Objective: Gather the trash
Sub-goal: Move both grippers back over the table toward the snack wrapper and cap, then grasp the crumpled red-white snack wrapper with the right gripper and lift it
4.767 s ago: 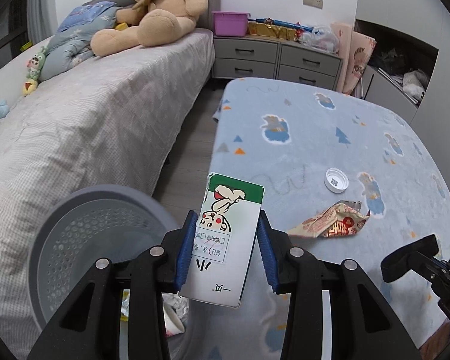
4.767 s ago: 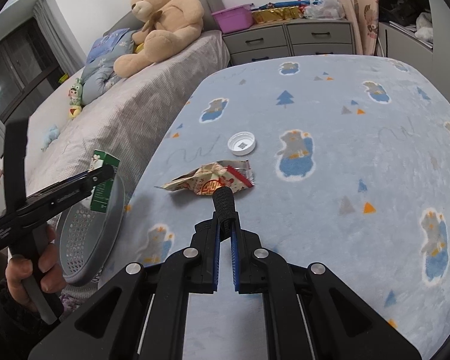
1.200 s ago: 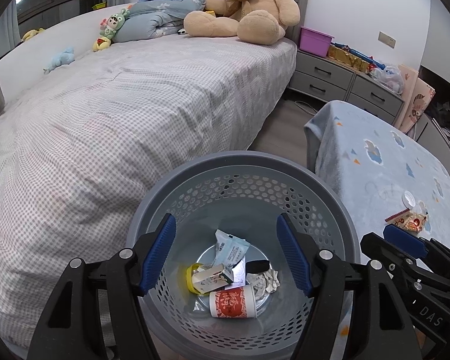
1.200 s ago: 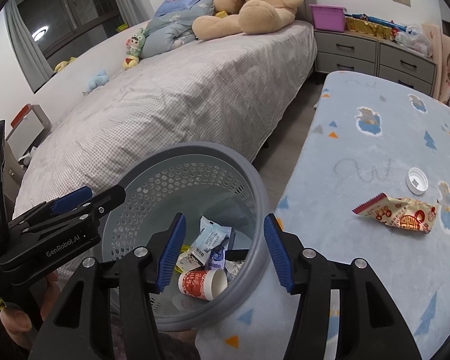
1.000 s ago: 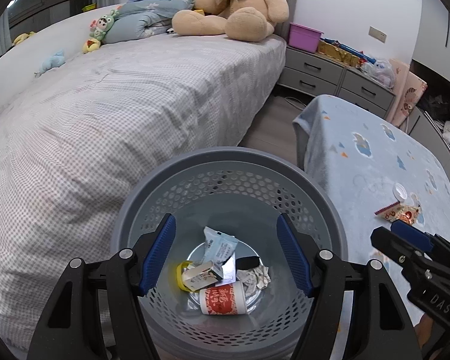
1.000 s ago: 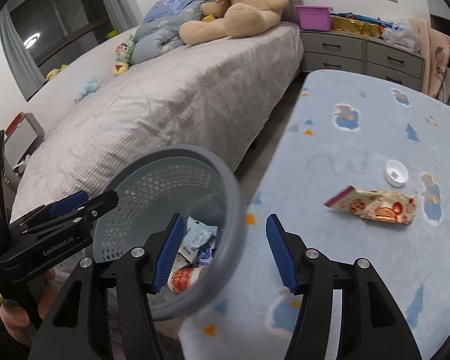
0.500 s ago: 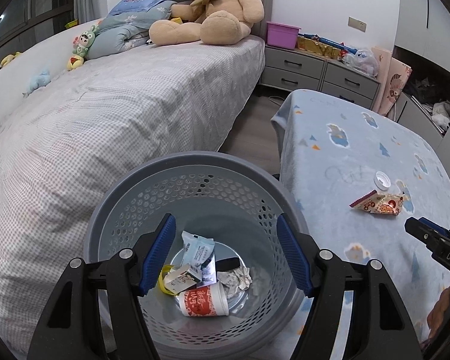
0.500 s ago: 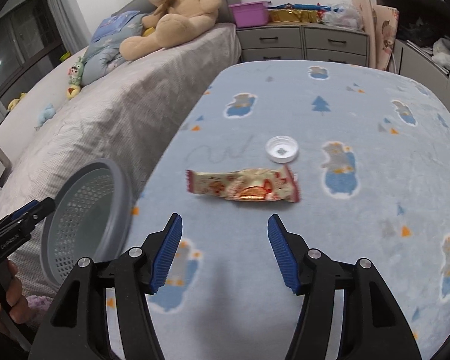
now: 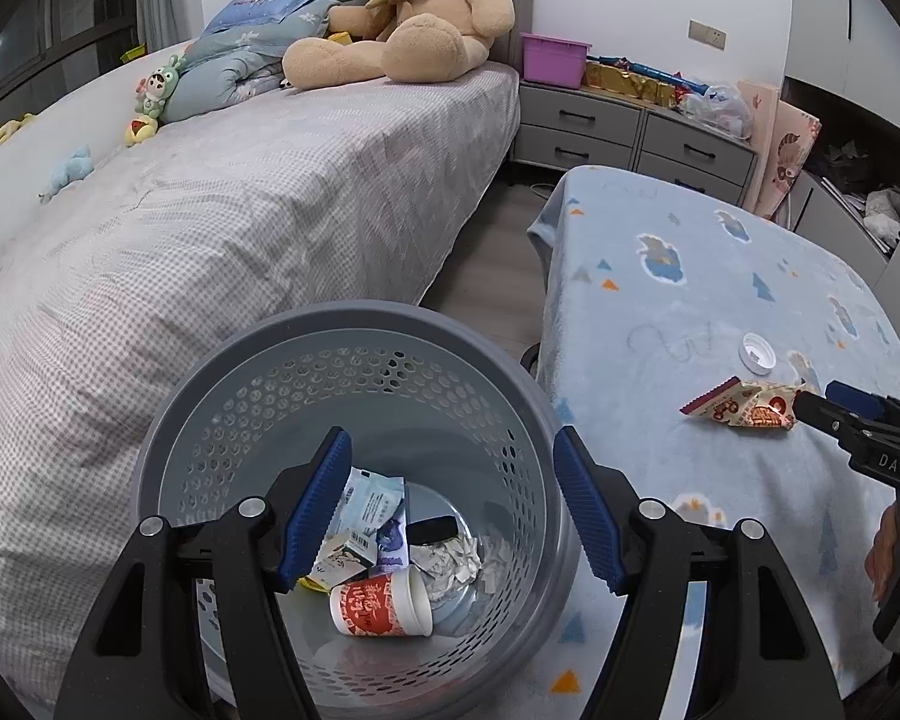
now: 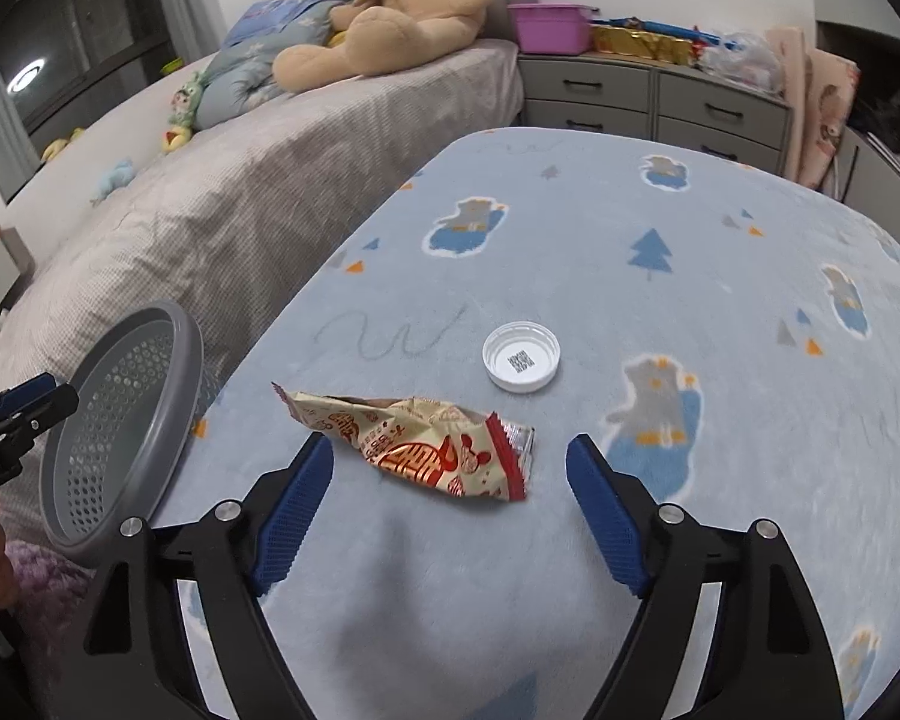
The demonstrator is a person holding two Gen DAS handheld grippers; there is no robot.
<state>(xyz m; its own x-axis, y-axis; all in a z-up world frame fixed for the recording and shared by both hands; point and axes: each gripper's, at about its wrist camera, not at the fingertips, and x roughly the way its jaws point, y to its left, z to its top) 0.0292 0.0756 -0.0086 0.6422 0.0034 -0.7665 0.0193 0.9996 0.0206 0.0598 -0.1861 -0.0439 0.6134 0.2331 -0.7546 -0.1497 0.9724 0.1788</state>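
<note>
Two pieces left on the blue blanket (image 10: 720,228): crumpled snack wrapper (image 10: 426,450) and, just beyond, white cap (image 10: 521,355). Right gripper (image 10: 450,498) approaching the wrapper, jaws opening, nothing between them. Left gripper (image 9: 450,510) spread and empty above the grey bin (image 9: 354,324). Next, probably: lower, straddle the wrapper's middle, pinch gently, carry to bin.

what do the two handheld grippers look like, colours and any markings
Both are matte black plastic frames with silver screws at the pivots. The left gripper and the right gripper each carry two fingers faced with ribbed blue pads. Seen from the side, the right one bears white "DAS" lettering; the left one's white print is cut off at the picture's edge.
</note>
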